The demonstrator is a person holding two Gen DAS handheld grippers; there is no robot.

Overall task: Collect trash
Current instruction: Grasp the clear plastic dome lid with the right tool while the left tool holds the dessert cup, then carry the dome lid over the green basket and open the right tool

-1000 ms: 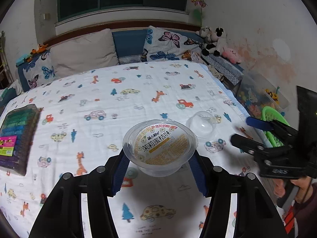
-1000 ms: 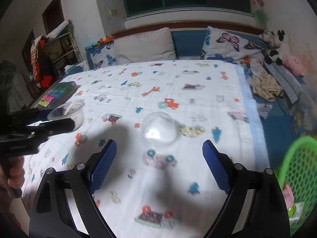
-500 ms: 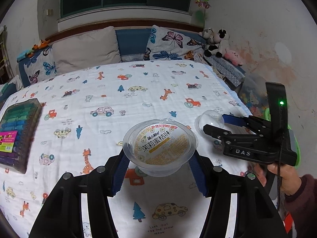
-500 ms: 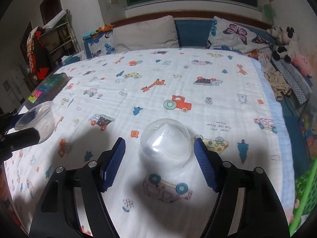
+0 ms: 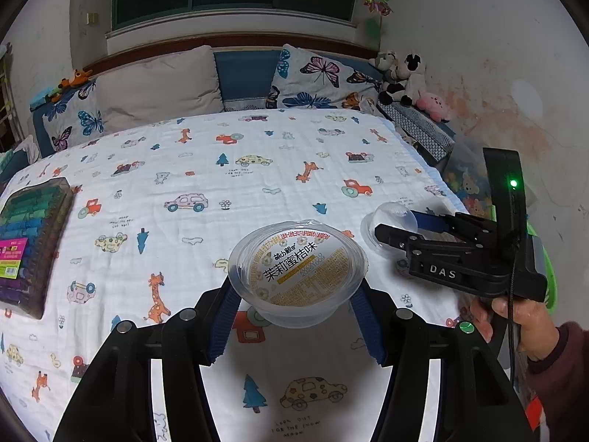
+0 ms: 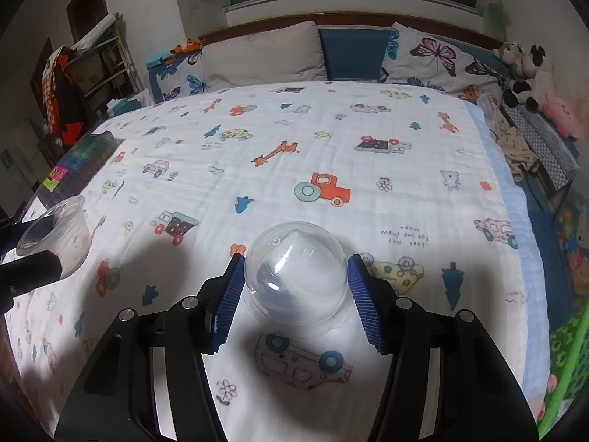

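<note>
1. Over the last second the right hand-held gripper [image 6: 296, 287] has come forward over the bed [image 6: 368, 191] and narrowed its wide gap; its blue pads [image 6: 228, 296] now sit at either side of the clear dome lid [image 6: 296, 280], where before the lid lay well ahead of them.
2. The left hand-held gripper [image 5: 296, 302] shows no change in its grasp: its pads are closed against the sides of the clear jelly cup [image 5: 298, 269], held above the blanket with the printed seal facing up.
3. The dome lid rests rounded side up on the blanket, between the right fingers. The pads are at its edges, touching or very nearly so; whether they press on it cannot be told.
4. From the left wrist view, the right hand-held gripper [image 5: 395, 226] reaches in from the right and its fingers straddle the dome lid [image 5: 390, 217], just right of the held cup.
5. A green basket [image 6: 567, 361] stands off the bed's right edge, and a box of coloured pens [image 5: 25, 235] lies on the bed's left side.
</note>
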